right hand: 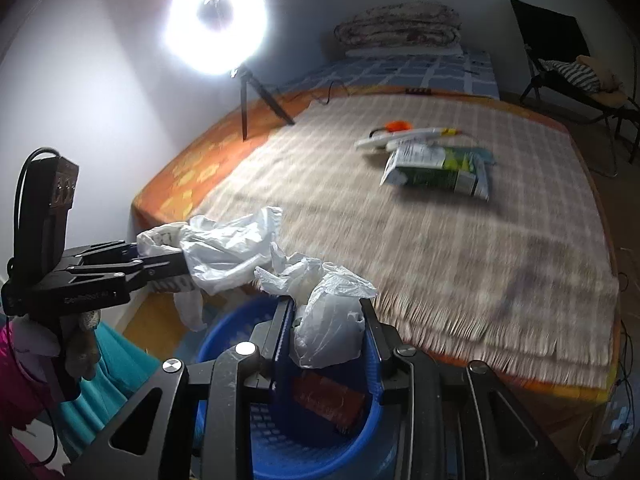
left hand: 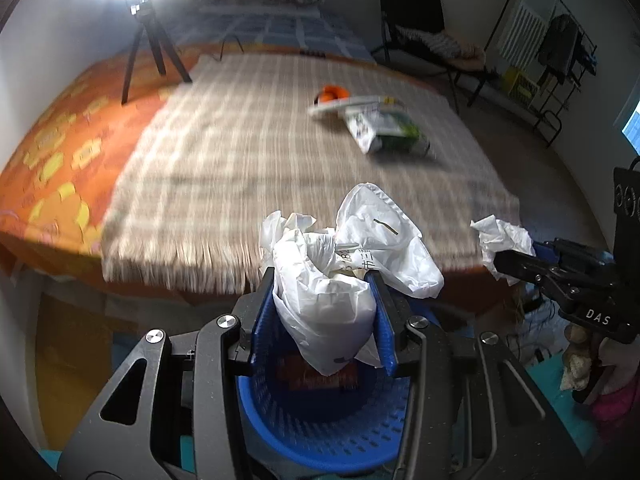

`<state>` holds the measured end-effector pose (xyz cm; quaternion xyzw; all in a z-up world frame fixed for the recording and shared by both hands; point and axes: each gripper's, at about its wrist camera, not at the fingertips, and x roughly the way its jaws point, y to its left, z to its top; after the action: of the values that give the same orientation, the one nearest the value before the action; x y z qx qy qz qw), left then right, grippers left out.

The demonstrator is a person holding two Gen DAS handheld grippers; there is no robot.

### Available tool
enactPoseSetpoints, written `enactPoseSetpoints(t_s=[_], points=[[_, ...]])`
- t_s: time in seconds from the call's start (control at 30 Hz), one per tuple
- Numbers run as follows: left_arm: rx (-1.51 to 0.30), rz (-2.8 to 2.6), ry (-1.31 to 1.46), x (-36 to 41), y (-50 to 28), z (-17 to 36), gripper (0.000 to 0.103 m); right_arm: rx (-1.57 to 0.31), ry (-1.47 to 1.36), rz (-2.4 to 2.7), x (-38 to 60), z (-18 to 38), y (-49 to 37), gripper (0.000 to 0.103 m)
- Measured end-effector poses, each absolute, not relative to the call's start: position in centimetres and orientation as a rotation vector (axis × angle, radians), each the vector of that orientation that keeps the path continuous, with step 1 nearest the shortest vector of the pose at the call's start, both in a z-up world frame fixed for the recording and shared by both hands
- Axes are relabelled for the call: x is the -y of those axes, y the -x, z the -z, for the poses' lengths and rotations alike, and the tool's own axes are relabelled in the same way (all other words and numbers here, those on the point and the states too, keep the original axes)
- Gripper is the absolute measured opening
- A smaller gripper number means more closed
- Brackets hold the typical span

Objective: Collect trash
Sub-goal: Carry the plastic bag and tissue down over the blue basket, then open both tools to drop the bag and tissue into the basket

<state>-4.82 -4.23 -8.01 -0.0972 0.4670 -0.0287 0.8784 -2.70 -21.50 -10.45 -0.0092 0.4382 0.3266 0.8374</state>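
Left wrist view: each hand-held gripper (left hand: 326,312) (right hand: 326,328) clamps a white plastic bag (left hand: 340,280) above the blue basket (left hand: 320,432).

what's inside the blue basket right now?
In the blue basket lies one reddish-brown wrapper. The white plastic bag held above by the left gripper covers part of the bottom.

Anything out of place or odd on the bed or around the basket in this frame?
Nothing is spilled or damaged. A green snack packet and a white plate still lie on the bed's checked blanket. Both grippers hold crumpled white plastic bags above the blue basket.
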Motion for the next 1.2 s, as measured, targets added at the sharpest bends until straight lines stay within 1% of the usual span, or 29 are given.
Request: enactPoseSetpoints(t_s=[0.53,0.7,1.2], points=[[-1.122,0.075,0.201,5.4,7.8,14.4,0.043,-1.042,0.088,-0.724,19.7,16.1,6.1,0.032],[-1.166,0.075,0.205,5.4,7.9,16.1,0.043,-1.069,0.113,-0.725,19.3,17.4,6.5,0.034],[-1.228,0.070,0.168,6.0,7.8,18.5,0.044,-1.130,0.172,-0.723,18.5,20.1,7.0,0.036]])
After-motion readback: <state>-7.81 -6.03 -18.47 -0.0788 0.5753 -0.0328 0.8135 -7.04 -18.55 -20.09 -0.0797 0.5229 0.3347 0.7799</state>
